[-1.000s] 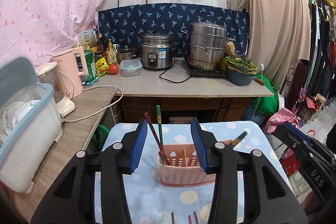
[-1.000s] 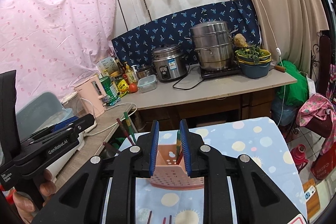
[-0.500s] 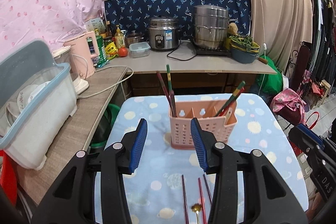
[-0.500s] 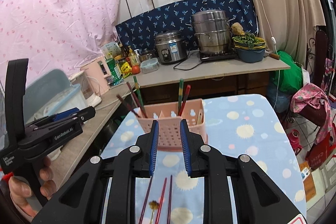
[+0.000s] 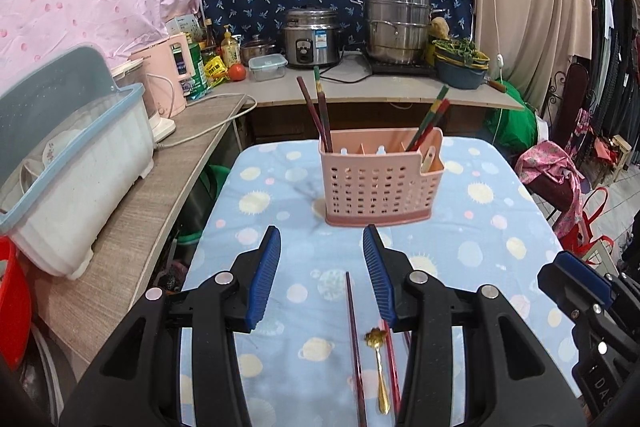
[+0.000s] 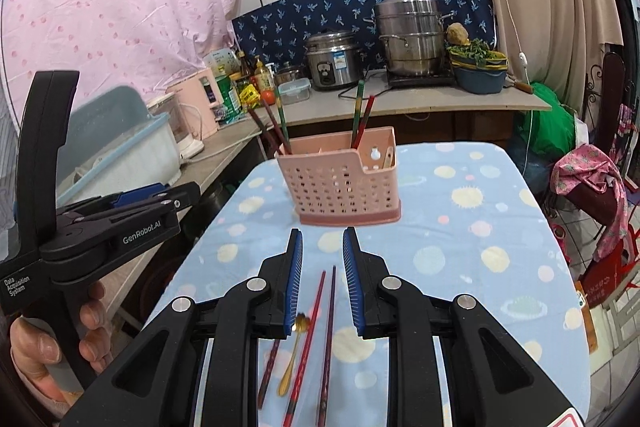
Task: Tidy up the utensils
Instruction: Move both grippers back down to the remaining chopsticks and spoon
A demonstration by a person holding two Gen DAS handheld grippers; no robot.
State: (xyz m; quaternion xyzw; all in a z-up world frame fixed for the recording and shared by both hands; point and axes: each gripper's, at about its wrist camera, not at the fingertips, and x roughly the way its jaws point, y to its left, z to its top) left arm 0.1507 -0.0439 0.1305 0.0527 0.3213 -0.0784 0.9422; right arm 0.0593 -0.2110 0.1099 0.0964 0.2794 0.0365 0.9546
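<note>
Now, working from your left: the left tool (image 5: 322,269) hangs spread and empty above the table (image 5: 480,227), its blue pads wide apart. Below and between them lies one dark chopstick (image 5: 354,343), then a small gold spoon (image 5: 379,367), then a red chopstick (image 5: 393,367) partly hidden under the right-hand pad. The right tool (image 6: 323,277) is also parted, more narrowly, and holds nothing; in its view several chopsticks (image 6: 308,339) and the spoon lie side by side on the cloth beneath it. The pink caddy (image 5: 378,183) stands upright further back, well apart from the loose pieces, with chopsticks already leaning in its left and right compartments.

These pieces look light, stiff and thin, and the lacquered sticks will likely be slick and prone to pivoting. Take each stick near its middle, across its width, so it stays level. The spoon probably sits best pinched on the slender handle, not the flower-shaped bowl. Lying close together, they may drag along; come down on one alone.
</note>
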